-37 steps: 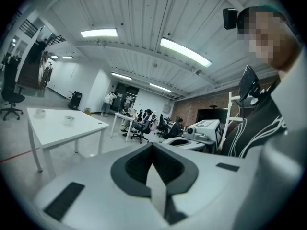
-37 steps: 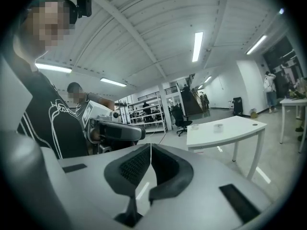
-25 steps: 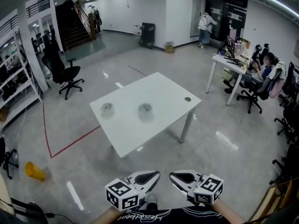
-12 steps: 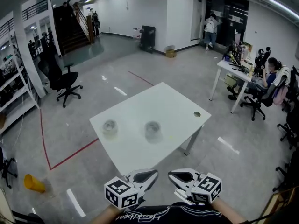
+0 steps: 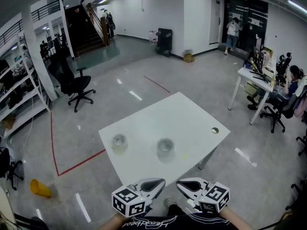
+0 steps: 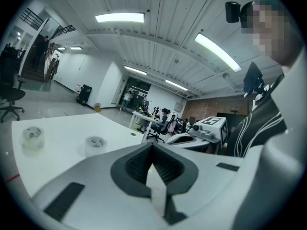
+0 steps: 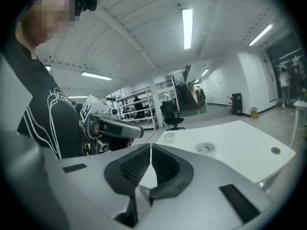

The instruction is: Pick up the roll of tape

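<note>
A pale, see-through roll of tape [image 5: 165, 146] lies flat on the white rectangular worktop [image 5: 192, 119], ahead of both pairs of fingers and well apart from them. A second roll of tape [image 5: 119, 140] sits ahead and to the left of the left gripper's fingers. Both rolls are small and blurred, so they are probably clear tape. The left gripper [image 5: 153, 183] and right gripper [image 5: 188, 183] hang side by side, short of the worktop's near corner. Each has its fingers pressed together on nothing.
</note>
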{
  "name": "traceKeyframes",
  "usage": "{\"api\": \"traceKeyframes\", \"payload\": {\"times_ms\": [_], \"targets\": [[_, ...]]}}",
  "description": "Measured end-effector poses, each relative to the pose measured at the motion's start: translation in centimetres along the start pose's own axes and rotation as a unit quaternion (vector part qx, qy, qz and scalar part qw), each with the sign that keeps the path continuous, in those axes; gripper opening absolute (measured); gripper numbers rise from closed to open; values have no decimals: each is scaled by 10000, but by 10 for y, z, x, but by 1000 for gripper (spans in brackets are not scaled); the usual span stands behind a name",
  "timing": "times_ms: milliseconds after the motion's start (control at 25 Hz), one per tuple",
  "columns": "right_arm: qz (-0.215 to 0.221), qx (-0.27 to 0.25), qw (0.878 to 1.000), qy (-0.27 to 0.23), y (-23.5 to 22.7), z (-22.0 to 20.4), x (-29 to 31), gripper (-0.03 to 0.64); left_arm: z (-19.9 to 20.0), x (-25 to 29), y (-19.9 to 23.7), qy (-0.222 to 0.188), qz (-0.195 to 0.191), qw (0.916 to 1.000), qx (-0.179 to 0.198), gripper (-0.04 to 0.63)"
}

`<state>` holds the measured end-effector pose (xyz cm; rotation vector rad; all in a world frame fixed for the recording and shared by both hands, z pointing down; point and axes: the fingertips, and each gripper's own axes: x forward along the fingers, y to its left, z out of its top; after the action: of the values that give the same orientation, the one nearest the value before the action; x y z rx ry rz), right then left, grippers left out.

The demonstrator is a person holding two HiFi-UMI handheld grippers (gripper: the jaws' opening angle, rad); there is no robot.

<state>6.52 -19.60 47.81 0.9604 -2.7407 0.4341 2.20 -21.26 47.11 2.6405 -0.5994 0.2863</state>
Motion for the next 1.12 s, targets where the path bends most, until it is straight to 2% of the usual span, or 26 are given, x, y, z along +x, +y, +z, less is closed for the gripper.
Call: {"api": "traceKeyframes", "payload": {"times_ms": [320,600,920,1040,1120], "targets": [[217,-76,9997,51,-57,14,31,15,24,29,48,-56,312,9994,-111,3],[405,-40,9987,294,-78,11,59,15,25,36,81,-13,490,9982,-341,3],[103,-823,9925,897,-118,-5,103,19,16,40,111,-106,575,9963,-626,3],[106,-1349,9806,1417,-129,-23,127,95,11,36,123,-115,659,9946,-787,3],[208,-1608,9708,1766,-135,-36,141,123,10,36,129,-101,710,9939,-843,3]]}}
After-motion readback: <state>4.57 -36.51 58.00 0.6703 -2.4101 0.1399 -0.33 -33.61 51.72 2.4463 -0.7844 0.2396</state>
